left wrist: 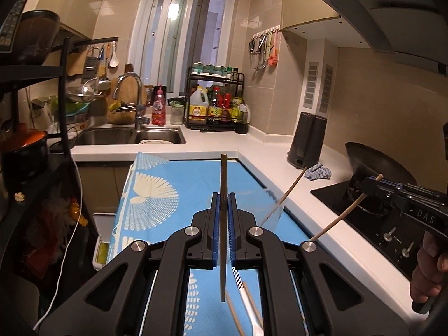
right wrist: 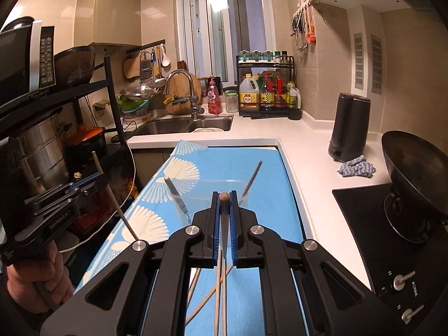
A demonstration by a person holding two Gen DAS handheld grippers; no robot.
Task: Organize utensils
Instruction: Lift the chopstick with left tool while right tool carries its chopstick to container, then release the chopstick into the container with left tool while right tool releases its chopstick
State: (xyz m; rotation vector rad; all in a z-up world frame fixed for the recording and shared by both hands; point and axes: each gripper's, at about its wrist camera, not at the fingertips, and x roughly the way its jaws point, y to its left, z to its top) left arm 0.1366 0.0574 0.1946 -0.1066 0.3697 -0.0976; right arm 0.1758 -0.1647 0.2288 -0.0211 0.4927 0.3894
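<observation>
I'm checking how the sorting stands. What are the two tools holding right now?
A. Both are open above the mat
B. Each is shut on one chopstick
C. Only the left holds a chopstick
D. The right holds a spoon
B: the left tool is closed on a dark chopstick and the right tool on a light chopstick, above the blue mat.

open: blue mat far end | obstacles: glass mid-mat, kettle, wok right

Glass on mat, sink behind, stove right
</observation>
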